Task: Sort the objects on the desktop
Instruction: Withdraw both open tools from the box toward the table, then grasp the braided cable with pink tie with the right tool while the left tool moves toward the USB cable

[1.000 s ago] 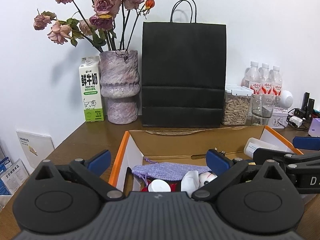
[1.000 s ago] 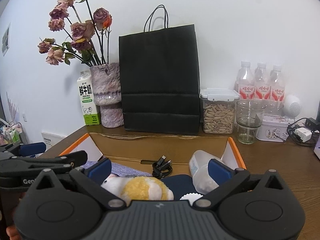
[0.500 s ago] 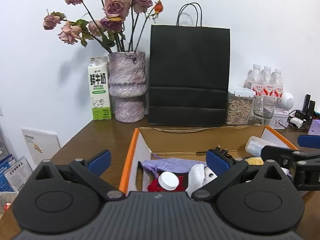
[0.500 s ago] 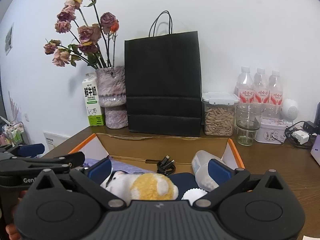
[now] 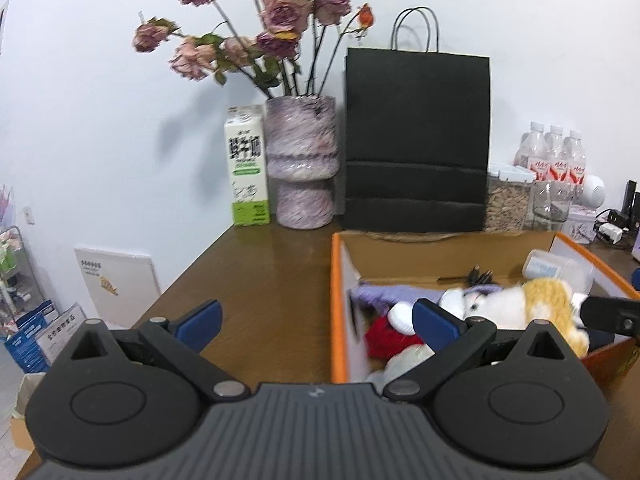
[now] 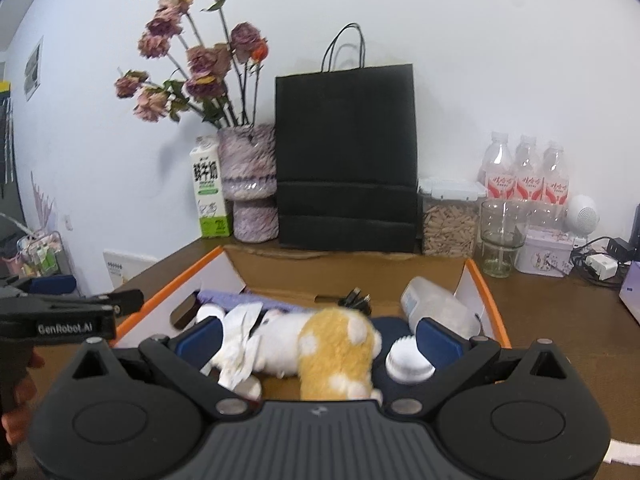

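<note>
An orange-edged cardboard box [image 6: 486, 292] stands on the brown desk. In it lie a yellow-and-white plush toy [image 6: 320, 340], a purple pouch [image 6: 240, 298], a black cable [image 6: 354, 296], a clear plastic container [image 6: 432, 304] and a white ridged cap [image 6: 408, 362]. My right gripper [image 6: 318, 334] hangs open over the box, the plush lying between its spread fingers. My left gripper [image 5: 316, 320] is open and empty over the desk and the box's left wall [image 5: 336, 300]. The left wrist view also catches the plush [image 5: 520, 304] and a red item [image 5: 384, 338].
Along the back wall stand a milk carton [image 5: 246, 172], a vase of dried roses [image 5: 300, 160], a black paper bag [image 5: 416, 140], a jar of seeds [image 6: 448, 220], a glass [image 6: 500, 236], three bottles [image 6: 524, 176] and chargers [image 6: 600, 264]. A hand [image 6: 18, 400] holds the left gripper [image 6: 96, 296].
My left gripper has swung left, off the box and toward bare desk. The plush now lies further in between the right gripper's fingers. Both stay open.
</note>
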Tool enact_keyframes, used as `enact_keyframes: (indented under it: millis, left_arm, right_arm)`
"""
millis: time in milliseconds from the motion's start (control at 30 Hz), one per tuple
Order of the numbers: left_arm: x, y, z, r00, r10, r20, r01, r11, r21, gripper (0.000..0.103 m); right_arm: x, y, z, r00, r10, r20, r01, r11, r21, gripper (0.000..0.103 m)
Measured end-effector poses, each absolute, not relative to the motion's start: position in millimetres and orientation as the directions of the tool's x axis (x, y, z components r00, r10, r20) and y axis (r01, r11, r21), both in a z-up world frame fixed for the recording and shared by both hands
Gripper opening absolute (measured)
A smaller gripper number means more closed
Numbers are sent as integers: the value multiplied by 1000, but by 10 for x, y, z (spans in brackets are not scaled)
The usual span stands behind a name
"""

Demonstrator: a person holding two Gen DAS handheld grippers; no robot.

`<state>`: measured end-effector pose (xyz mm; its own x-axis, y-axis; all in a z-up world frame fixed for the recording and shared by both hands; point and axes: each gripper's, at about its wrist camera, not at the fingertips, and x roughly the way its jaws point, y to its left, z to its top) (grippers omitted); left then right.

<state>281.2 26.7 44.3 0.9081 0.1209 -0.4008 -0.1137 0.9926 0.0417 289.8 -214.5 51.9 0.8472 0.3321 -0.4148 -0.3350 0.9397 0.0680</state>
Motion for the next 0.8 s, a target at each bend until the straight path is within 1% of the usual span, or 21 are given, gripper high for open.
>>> enact_keyframes:
  millis: [433, 633, 800]
  left_arm:
    - [2378, 640, 99, 860, 146, -488, -137, 989, 54, 103]
    - [2199, 743, 8, 844, 141, -517, -139, 989, 43, 103]
    - [2120, 793, -58, 831, 133, -540, -137, 990, 33, 103]
  right_arm:
    - [2444, -1886, 98, 761, 358, -540, -408, 913, 30, 103]
    - [2265, -1802, -8, 732, 374, -570, -432, 901, 36, 103]
    - [2161, -1765, -30, 720, 390, -574, -446, 894, 47, 103]
